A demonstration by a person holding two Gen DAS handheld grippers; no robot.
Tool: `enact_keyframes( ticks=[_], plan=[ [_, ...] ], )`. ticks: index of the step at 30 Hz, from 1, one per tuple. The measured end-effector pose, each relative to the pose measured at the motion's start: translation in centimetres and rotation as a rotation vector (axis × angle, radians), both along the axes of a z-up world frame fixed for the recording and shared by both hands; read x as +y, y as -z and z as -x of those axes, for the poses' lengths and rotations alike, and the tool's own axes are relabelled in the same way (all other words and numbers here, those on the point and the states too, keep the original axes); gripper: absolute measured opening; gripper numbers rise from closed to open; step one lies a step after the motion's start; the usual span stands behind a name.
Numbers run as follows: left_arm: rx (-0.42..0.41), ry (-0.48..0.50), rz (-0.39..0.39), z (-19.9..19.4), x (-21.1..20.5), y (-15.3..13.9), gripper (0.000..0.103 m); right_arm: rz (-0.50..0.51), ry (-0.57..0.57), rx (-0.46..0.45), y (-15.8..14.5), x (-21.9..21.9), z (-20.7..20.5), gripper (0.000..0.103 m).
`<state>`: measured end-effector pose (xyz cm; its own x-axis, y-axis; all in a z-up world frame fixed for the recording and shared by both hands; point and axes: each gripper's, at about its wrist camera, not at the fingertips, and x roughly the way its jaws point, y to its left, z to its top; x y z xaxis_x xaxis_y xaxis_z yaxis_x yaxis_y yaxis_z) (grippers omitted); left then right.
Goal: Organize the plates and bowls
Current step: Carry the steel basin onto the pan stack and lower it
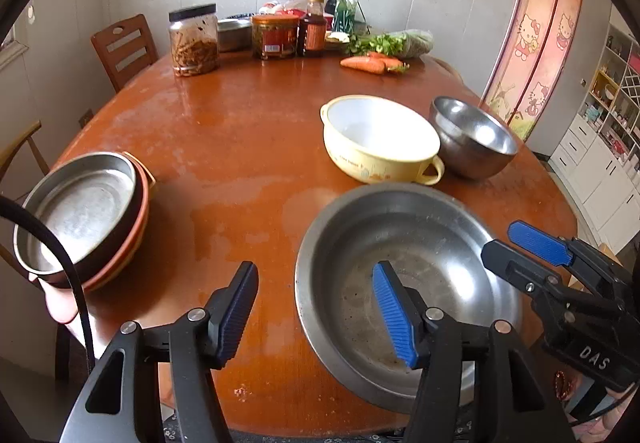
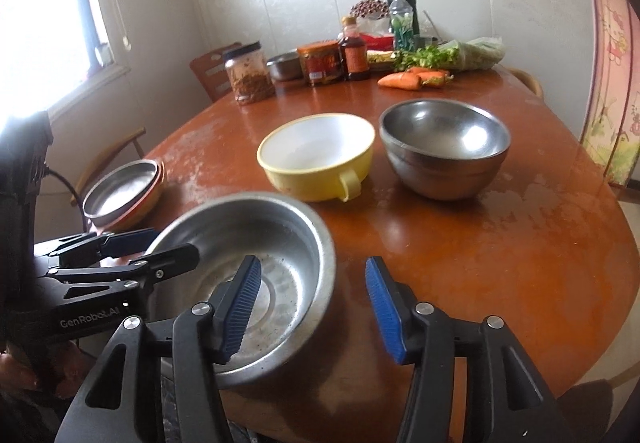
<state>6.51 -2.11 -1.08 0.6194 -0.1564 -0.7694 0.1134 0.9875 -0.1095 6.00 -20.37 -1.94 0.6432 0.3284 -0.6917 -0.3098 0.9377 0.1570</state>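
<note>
A wide steel basin (image 1: 420,243) (image 2: 280,227) lies at the near edge of the brown table (image 1: 240,131). My left gripper (image 1: 316,313) (image 2: 160,247) straddles its left rim, one finger inside and one outside, open, pads off the metal. My right gripper (image 2: 312,311) (image 1: 520,255) straddles the right rim the same way, also open. Beyond the basin stand a yellow handled bowl (image 1: 380,139) (image 2: 316,155) and nested steel bowls (image 1: 476,139) (image 2: 444,147). At the left a steel plate tops a stack of orange plates (image 1: 84,211) (image 2: 124,191).
Jars (image 1: 194,43) (image 2: 248,73), sauce bottles (image 1: 312,27), carrots (image 1: 372,63) (image 2: 412,79) and bagged greens crowd the far side of the table. Wooden chairs (image 1: 124,47) stand at the left. A person's hand (image 1: 60,303) shows by the plate stack.
</note>
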Motion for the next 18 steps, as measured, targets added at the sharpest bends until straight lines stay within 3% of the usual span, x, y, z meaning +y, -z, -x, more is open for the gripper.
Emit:
enact_keyframes(
  ticks=[9,18],
  plan=[
    [-0.047,0.075,-0.01,0.4,-3.8,-3.9,0.062,-0.029,0.066,-0.081,-2.9,-3.6,0.5,0.072],
    [-0.002,0.118,0.067,-2.4,-10.1,-6.0,0.064,0.032,0.119,-0.17,-5.7,-8.7,0.8,0.081]
  ],
)
